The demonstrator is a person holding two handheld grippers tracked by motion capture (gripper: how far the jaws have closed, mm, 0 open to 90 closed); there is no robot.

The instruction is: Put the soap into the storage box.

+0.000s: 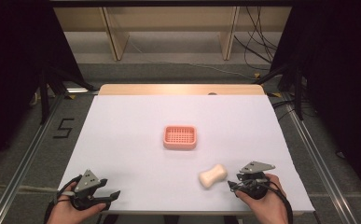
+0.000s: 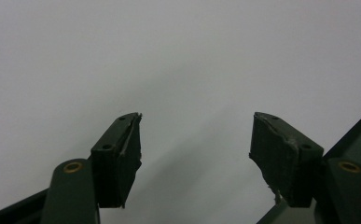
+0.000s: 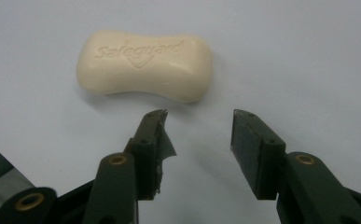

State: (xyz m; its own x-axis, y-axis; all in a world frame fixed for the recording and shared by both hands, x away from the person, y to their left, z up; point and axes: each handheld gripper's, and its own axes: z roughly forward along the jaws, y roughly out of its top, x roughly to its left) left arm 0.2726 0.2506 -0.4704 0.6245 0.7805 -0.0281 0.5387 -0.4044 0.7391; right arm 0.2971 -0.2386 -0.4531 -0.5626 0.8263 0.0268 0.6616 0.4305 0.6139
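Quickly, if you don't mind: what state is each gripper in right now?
Left gripper: open, nothing between the jaws.
Right gripper: open, empty, just short of the soap bar.

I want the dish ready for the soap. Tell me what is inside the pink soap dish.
The pink soap dish holds nothing in the high view: just its own slotted grid floor. Whatever lies beneath that grid is covered. The soap bar lies apart on the white table, before the right claw.

Grey carpeted floor [image 1: 24,154], wooden shelf legs [image 1: 115,37], and black cables [image 1: 257,42] behind.
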